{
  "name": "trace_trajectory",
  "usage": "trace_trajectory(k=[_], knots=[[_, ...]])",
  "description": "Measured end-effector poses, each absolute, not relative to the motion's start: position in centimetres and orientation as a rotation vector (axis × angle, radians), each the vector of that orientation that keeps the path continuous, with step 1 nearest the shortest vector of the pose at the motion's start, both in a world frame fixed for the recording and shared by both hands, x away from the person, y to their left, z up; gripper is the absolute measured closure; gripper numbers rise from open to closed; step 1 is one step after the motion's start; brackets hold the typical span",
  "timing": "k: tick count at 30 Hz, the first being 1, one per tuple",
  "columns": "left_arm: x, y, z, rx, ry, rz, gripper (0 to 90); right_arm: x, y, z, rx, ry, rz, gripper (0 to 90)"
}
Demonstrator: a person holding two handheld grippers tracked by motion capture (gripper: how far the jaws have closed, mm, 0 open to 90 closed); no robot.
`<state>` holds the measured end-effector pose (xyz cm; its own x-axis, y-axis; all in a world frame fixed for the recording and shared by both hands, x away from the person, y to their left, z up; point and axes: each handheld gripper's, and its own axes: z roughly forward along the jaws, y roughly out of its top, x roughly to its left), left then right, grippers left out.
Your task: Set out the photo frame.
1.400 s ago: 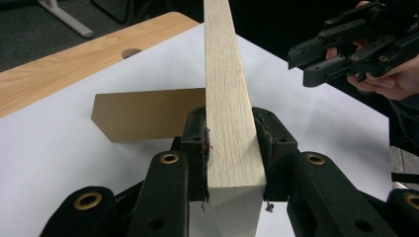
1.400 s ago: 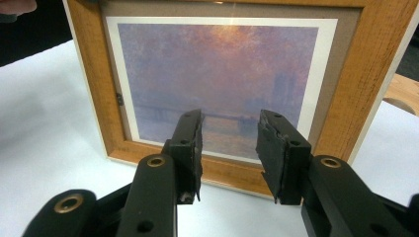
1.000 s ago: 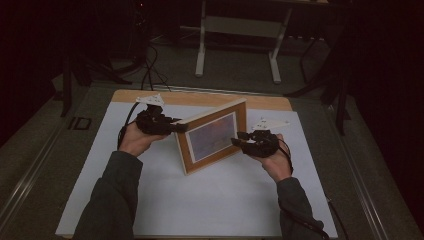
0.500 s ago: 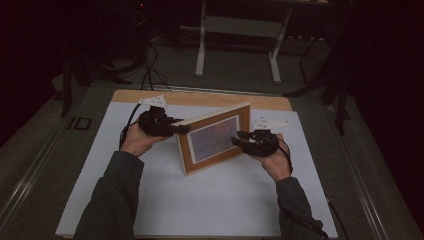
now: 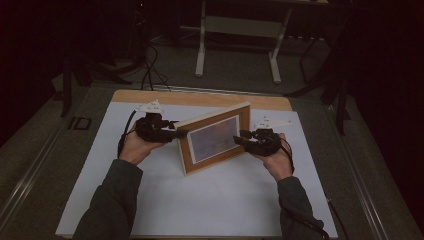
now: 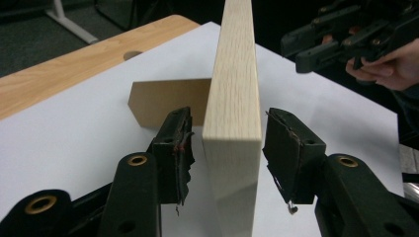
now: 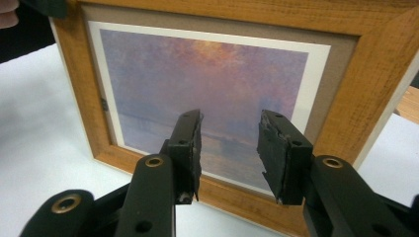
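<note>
A wooden picture frame (image 5: 215, 140) with a purple sunset print stands upright on the white board, propped on its brown back stand (image 6: 165, 101). My left gripper (image 5: 181, 134) straddles the frame's left end. In the left gripper view its jaws (image 6: 228, 143) have just been opening, and the pale edge of the frame (image 6: 232, 98) stands between them with a gap on each side. My right gripper (image 5: 239, 137) is open at the frame's right side. In the right gripper view it (image 7: 230, 143) points at the print (image 7: 212, 84) with nothing between its pads.
The white board (image 5: 225, 200) covers a wooden table whose far edge (image 5: 200, 97) shows bare. Beyond it on the dark floor are the legs of a metal stand (image 5: 235, 45) and cables (image 5: 150, 65). The right gripper (image 6: 316, 49) appears in the left gripper view.
</note>
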<state>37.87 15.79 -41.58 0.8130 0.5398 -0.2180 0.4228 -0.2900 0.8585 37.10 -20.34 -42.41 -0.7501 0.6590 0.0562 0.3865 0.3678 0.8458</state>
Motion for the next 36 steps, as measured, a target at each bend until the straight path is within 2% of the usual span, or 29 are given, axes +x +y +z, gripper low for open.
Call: trace_trajectory(k=[17, 36], knots=[[36.3, 15.1, -42.5, 1.952, 0.84, 0.203, 68.8, 37.5, -20.4, -42.1, 0.906, 2.316, 1.284, 59.2], [36.4, 15.4, -42.7, 1.927, 0.835, 0.162, 71.0, 39.4, -21.7, -42.1, 0.997, 2.169, 1.252, 59.9]])
